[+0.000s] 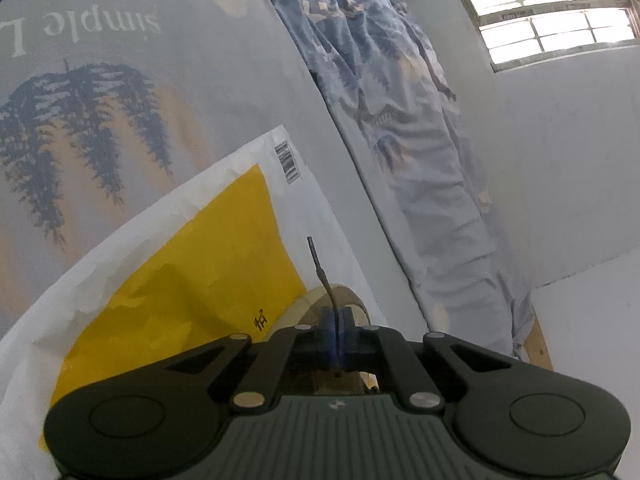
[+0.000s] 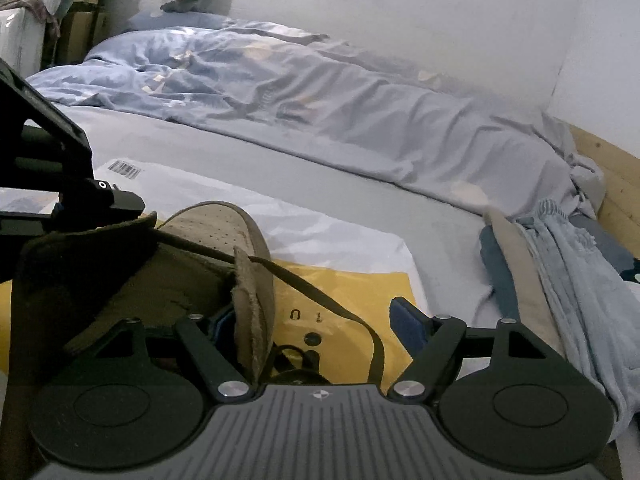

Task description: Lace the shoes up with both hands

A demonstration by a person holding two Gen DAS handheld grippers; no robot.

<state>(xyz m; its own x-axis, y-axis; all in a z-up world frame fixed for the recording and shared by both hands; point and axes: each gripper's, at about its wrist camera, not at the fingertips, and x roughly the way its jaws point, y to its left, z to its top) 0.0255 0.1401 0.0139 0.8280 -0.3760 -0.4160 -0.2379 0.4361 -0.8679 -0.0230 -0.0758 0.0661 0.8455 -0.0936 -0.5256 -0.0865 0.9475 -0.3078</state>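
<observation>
A grey-brown suede shoe [image 2: 216, 228] lies on a yellow and white plastic bag [image 2: 344, 240] on the bed. In the left wrist view my left gripper [image 1: 338, 332] is shut on the dark shoelace [image 1: 320, 264], whose stiff tip sticks up past the fingers; the shoe's tan rim [image 1: 352, 294] shows just behind. In the right wrist view my right gripper [image 2: 316, 324] stands open. The shoe's eyelet flap [image 2: 250, 304] is between its fingers, close to the left finger, and the flat lace [image 2: 320, 292] loops across the gap. The left gripper's black body [image 2: 100, 196] sits over the shoe at far left.
A crumpled blue duvet [image 2: 280, 92] runs along the wall side of the bed. Folded clothes and a blue towel [image 2: 560, 264] lie at the right by the wooden bed frame [image 2: 616, 184]. The grey printed sheet [image 1: 120, 80] surrounds the bag [image 1: 192, 248].
</observation>
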